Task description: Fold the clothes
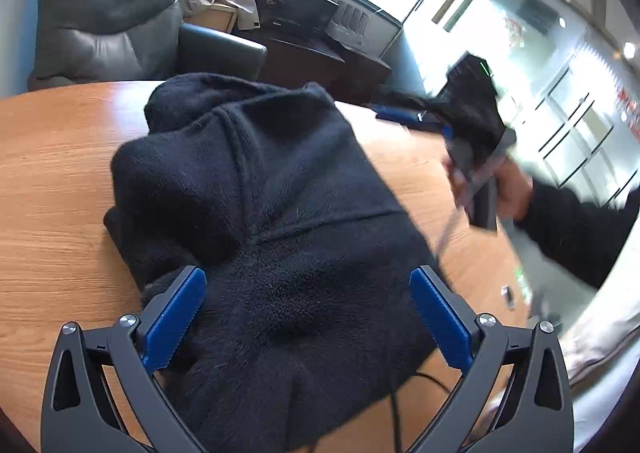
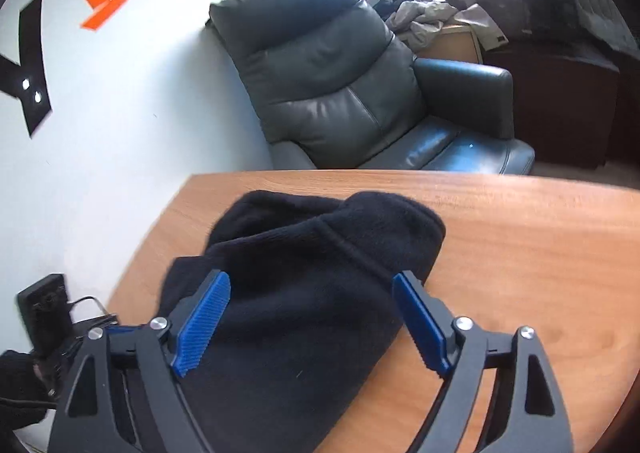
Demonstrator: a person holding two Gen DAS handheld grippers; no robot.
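Black fleece garment [image 1: 256, 221] bunched in a loose, rounded heap on the wooden bench [image 1: 60, 181], seams and a hem line running across the top; probably gathered toward the middle so that edges can be found and squared for a fold. No neat rectangle yet: folding judged at an early or middle stage.

Left tongs [image 1: 308, 317] spread wide above the near part of the heap, blue ribbed pads [image 1: 176, 313] apart and clear of any pinch; nothing gripped, contact with the cloth below not certain.

Right tongs [image 2: 312, 321] likewise wide, straddling the near end of the garment [image 2: 304, 293] with nothing clamped between the pads [image 2: 202, 329]. In the left view, the same right tongs [image 1: 404, 115] blurred, off the far right edge of the heap, carried by a hand [image 1: 508, 189] in a dark sleeve.

Grey armchair [image 2: 340, 73] beyond the bench, unrelated to the fold.
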